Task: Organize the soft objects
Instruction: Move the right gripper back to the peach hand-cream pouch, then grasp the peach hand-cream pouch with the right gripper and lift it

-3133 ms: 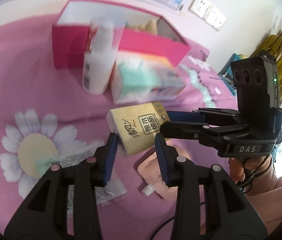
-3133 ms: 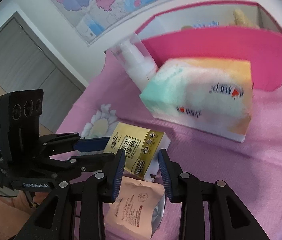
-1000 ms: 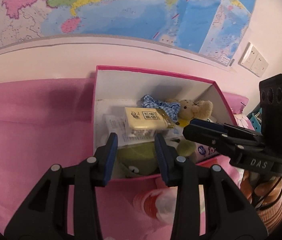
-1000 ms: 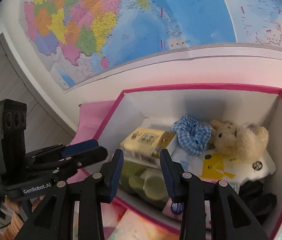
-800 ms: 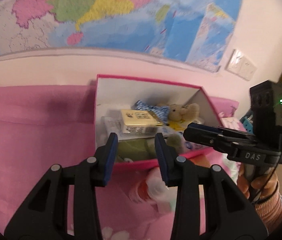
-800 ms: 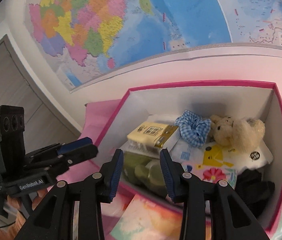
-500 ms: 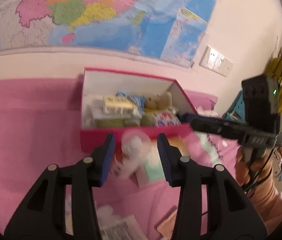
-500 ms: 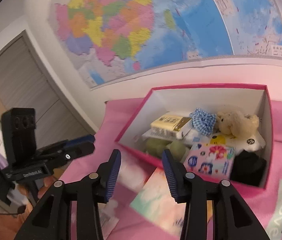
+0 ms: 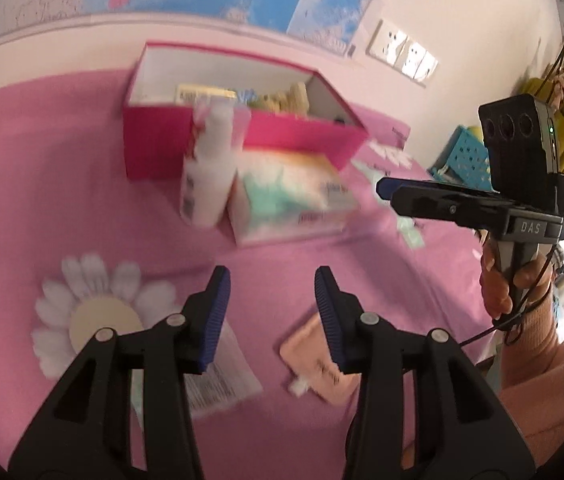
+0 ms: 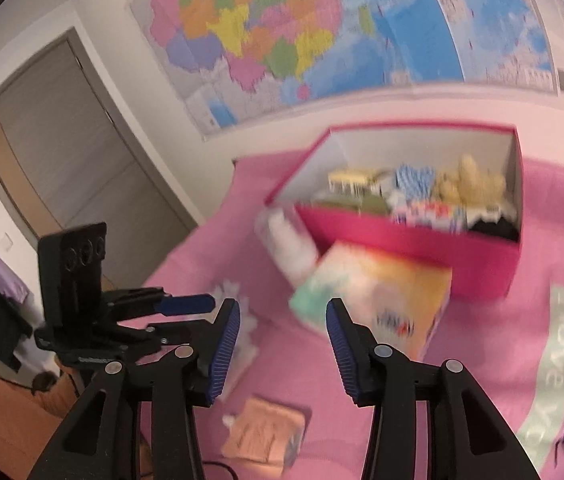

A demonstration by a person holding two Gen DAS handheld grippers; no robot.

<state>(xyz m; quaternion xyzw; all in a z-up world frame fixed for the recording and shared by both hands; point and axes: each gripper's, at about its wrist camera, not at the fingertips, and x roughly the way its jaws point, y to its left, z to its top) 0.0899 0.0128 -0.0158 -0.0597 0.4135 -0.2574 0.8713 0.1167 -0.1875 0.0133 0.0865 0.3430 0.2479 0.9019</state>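
Observation:
The pink box (image 9: 242,140) (image 10: 402,240) stands at the back of the pink cloth. Inside lie a gold tissue pack (image 10: 352,180), a blue checked scrunchie (image 10: 412,178) and a teddy bear (image 10: 470,184). In front of the box are a white bottle (image 9: 206,168) and a pastel tissue pack (image 9: 290,200) (image 10: 374,292). A peach pouch (image 9: 314,364) (image 10: 266,432) lies close below both grippers. My left gripper (image 9: 272,312) (image 10: 186,304) is open and empty. My right gripper (image 10: 282,340) (image 9: 386,190) is open and empty too, off to the right.
A clear printed packet (image 9: 218,376) lies by a daisy print (image 9: 98,312) on the cloth. A wall map (image 10: 322,40) hangs behind the box, with a grey door (image 10: 62,152) to the left. A blue basket (image 9: 462,156) sits at the far right.
Both grippers have drawn back from above the box to the near part of the cloth. The gold tissue pack, earlier on the cloth between them, now lies in the box. Both jaws stand slightly wider.

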